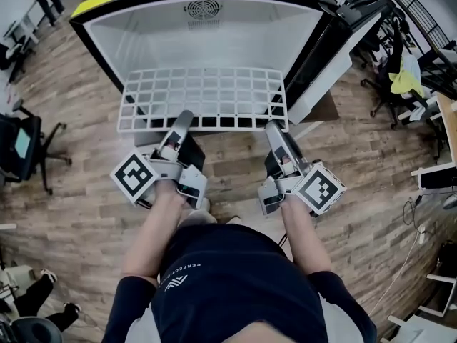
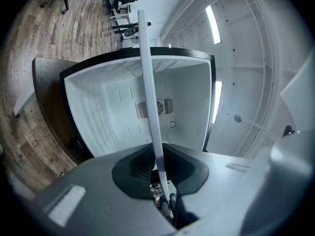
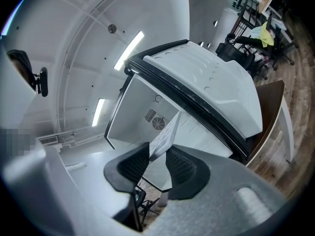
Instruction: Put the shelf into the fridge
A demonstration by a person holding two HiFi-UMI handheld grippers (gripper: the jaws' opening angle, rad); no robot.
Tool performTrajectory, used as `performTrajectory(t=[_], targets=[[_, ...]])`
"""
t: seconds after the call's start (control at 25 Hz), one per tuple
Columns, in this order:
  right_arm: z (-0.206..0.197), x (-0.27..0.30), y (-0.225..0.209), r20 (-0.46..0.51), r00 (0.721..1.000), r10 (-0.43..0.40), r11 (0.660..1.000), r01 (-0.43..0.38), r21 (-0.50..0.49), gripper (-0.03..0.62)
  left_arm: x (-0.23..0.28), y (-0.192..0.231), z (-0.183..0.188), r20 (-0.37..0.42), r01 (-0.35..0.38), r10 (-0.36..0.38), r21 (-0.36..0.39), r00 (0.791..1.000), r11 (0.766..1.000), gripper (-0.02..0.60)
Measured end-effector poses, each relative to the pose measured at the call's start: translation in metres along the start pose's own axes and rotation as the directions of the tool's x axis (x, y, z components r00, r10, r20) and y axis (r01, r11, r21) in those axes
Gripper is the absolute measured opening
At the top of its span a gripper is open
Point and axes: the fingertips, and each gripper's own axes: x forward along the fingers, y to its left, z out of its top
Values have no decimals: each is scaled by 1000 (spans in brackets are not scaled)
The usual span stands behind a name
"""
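A white wire shelf [image 1: 203, 98] hangs level in front of the open white fridge [image 1: 207, 41], its far edge at the fridge's mouth. My left gripper [image 1: 184, 117] is shut on the shelf's near edge left of centre. My right gripper [image 1: 273, 127] is shut on the same edge further right. In the left gripper view the shelf [image 2: 147, 82] shows edge-on as a thin white bar running up from between the dark pads of the left gripper [image 2: 157, 156]. In the right gripper view the shelf [image 3: 167, 134] slants out from the pads of the right gripper [image 3: 157, 163] towards the fridge interior [image 3: 147, 117].
The fridge door [image 1: 335, 56] stands open at the right, close to the shelf's right end. A fan grille [image 1: 203, 9] sits on the fridge's back wall. An office chair [image 1: 28, 148] stands at the left; more chairs [image 1: 389, 84] and a desk [image 1: 446, 120] are at the right on the wood floor.
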Motion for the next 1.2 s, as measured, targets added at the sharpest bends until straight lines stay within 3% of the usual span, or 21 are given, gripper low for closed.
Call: performTrajectory(t=[1.2], targets=[[29, 48, -27, 20, 999, -39, 999, 39, 19, 110, 55, 9, 24, -81, 25, -22, 38, 996, 999, 54]])
